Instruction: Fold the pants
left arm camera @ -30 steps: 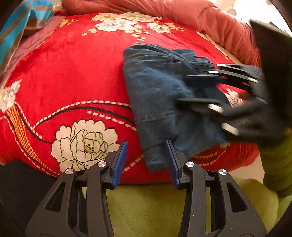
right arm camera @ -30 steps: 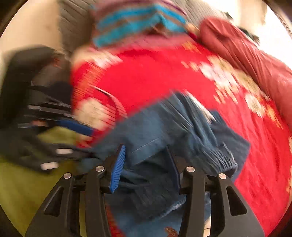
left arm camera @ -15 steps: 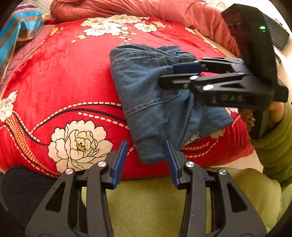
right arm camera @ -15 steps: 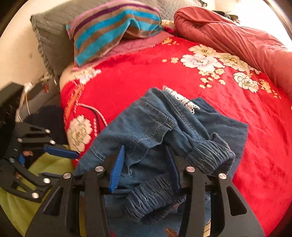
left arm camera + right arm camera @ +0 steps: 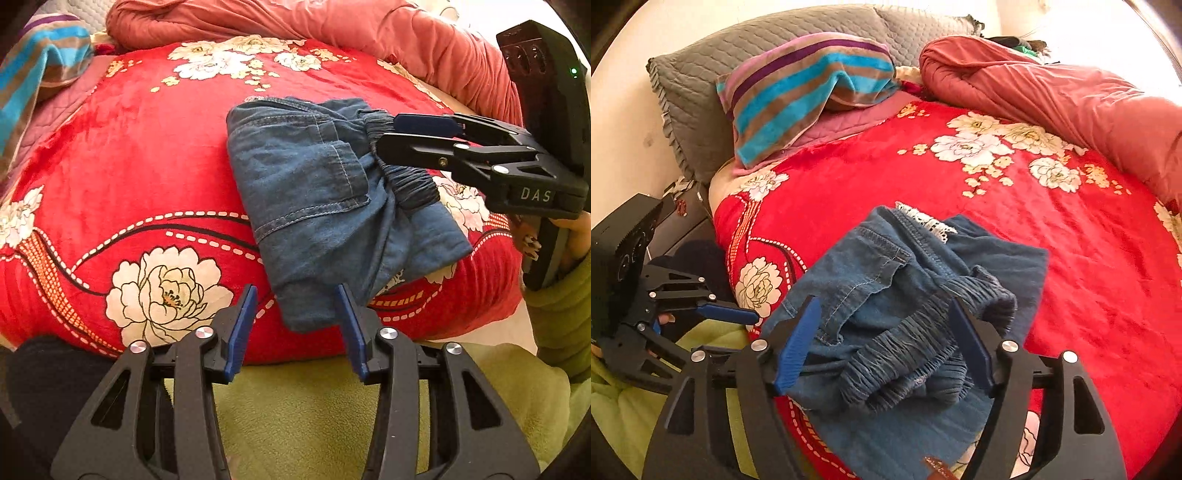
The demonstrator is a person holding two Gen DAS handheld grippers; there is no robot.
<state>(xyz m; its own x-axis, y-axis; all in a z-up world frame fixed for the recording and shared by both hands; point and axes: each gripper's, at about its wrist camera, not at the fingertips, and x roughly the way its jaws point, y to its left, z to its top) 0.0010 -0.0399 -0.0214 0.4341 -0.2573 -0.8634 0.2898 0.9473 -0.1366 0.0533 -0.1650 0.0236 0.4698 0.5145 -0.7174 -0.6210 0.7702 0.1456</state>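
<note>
The pants [image 5: 325,206] lay folded into a rough denim bundle on the red flowered blanket [image 5: 140,155] of the bed, near its front edge, with one lower corner hanging over that edge.

The left tool [image 5: 295,325] hovered just short of that hanging corner. Its jaws were opening, and the blue pads [image 5: 240,328] stood apart on either side of the corner without pressing on it, so the cloth was released.

The right tool [image 5: 886,339] reached in from the far right of the left tool, pointing across the bundle at the gathered elastic cuffs [image 5: 923,350]. Its jaws were opening too. In its own view the ribbed cuffs sat between the two pads, and the pads stood clear of them with a gap on each side; nothing was gripped. A hand [image 5: 576,236] in a green sleeve [image 5: 557,317] held this tool's handle.

Beyond the right tool, a white lace trim [image 5: 927,221] showed at the top edge of the bundle. Further ahead lay a striped pillow [image 5: 809,88] against a grey quilted cushion [image 5: 701,85], and to the right of them a rolled pink quilt [image 5: 1052,96] ran along the far side of the bed. Under the left tool a green fleece cloth [image 5: 314,424] covered the foreground.
</note>
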